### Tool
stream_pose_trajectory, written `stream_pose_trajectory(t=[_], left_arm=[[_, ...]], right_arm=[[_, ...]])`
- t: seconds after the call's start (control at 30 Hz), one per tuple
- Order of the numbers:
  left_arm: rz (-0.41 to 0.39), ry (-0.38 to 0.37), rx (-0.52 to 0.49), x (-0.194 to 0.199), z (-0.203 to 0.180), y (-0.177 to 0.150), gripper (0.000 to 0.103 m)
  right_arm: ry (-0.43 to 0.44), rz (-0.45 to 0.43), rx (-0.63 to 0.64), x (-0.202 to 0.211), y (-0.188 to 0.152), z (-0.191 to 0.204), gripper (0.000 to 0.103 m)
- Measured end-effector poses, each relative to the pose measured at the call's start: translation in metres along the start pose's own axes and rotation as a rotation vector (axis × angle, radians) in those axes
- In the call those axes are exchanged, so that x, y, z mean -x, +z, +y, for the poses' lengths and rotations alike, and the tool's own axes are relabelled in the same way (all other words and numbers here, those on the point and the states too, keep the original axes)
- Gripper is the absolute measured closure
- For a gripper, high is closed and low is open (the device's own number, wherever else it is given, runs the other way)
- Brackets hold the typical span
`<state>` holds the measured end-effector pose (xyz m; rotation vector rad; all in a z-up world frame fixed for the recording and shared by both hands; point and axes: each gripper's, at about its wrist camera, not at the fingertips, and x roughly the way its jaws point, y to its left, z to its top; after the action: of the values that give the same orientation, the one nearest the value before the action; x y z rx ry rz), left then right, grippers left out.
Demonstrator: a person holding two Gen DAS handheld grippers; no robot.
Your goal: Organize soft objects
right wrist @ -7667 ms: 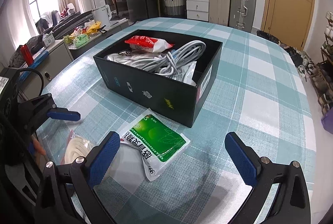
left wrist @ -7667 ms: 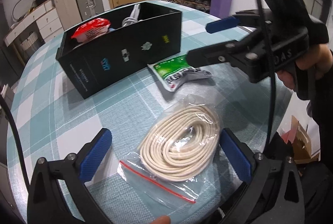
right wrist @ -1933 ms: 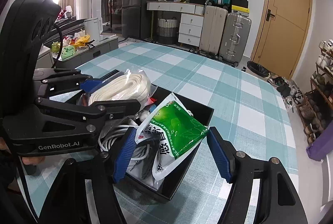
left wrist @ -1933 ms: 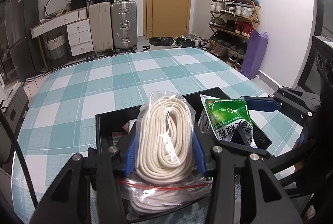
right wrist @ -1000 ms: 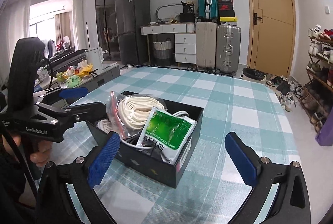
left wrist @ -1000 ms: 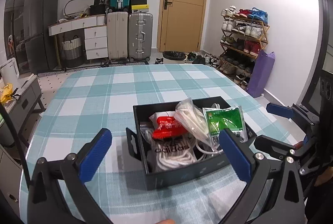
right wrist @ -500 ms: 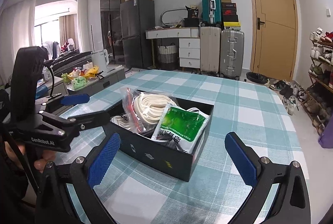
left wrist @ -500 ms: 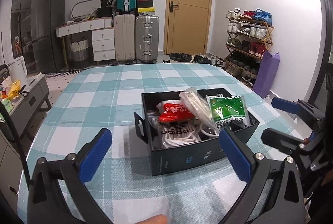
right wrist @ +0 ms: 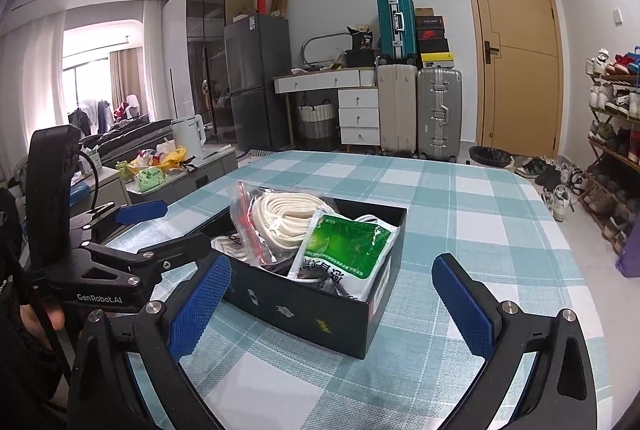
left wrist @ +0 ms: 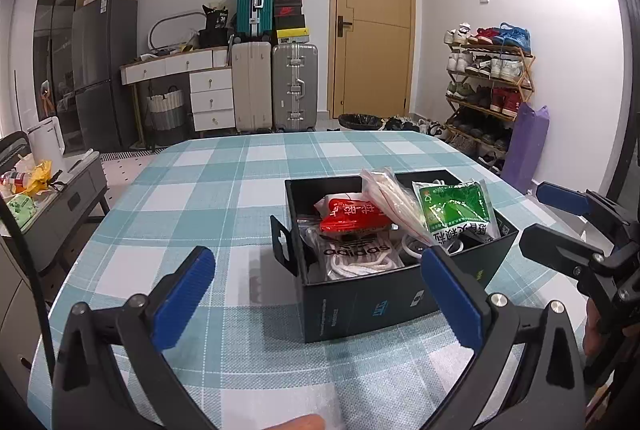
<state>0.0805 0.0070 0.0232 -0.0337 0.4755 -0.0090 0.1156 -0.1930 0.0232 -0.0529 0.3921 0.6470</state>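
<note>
box: black box [left wrist: 384,294] sits on the checked worktop [left wrist: 200,198], dead ahead of both cameras, nothing loose left on the cloth in view
contents: bagged white rope coil [right wrist: 280,218], green pouch [right wrist: 344,246], red pack [left wrist: 352,216], adidas bag [left wrist: 356,250], all inside the box
left hand-held gripper [left wrist: 316,300]: jaws wide apart, empty, box's near wall just beyond its right pad
right hand-held gripper [right wrist: 340,304]: jaws wide apart, empty, box corner framed between the pads
nearer arm: about even; left faces the long side, right faces a corner
box axis: long side runs left-right in the left wrist view, diagonal in the right
rope bag: stands on edge, zip end up, leans against the pouch
pouch: tilted, top edge propped above the rim at the box's right end, long axis running up and away from the right camera
status: looks done, judging by layout
risk: pouch and rope bag sit proud of the rim, might slide out if the box gets bumped
</note>
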Motion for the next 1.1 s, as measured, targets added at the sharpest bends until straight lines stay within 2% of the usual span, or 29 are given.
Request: stream_pose_trajectory(t=[0.6,1.1], left_arm=[[-0.03,-0.007,0.04,0.004,0.0087,-0.0021,0.0],[-0.038,0.006,0.041,0.0047,0.0081,-0.0008,0.0]], right_arm=[[-0.006,-0.053,0.022,0.0069,-0.0029,0.0022,0.001],[-0.007,-0.056,0.022,0.0084,-0.003,0.0022,0.001]])
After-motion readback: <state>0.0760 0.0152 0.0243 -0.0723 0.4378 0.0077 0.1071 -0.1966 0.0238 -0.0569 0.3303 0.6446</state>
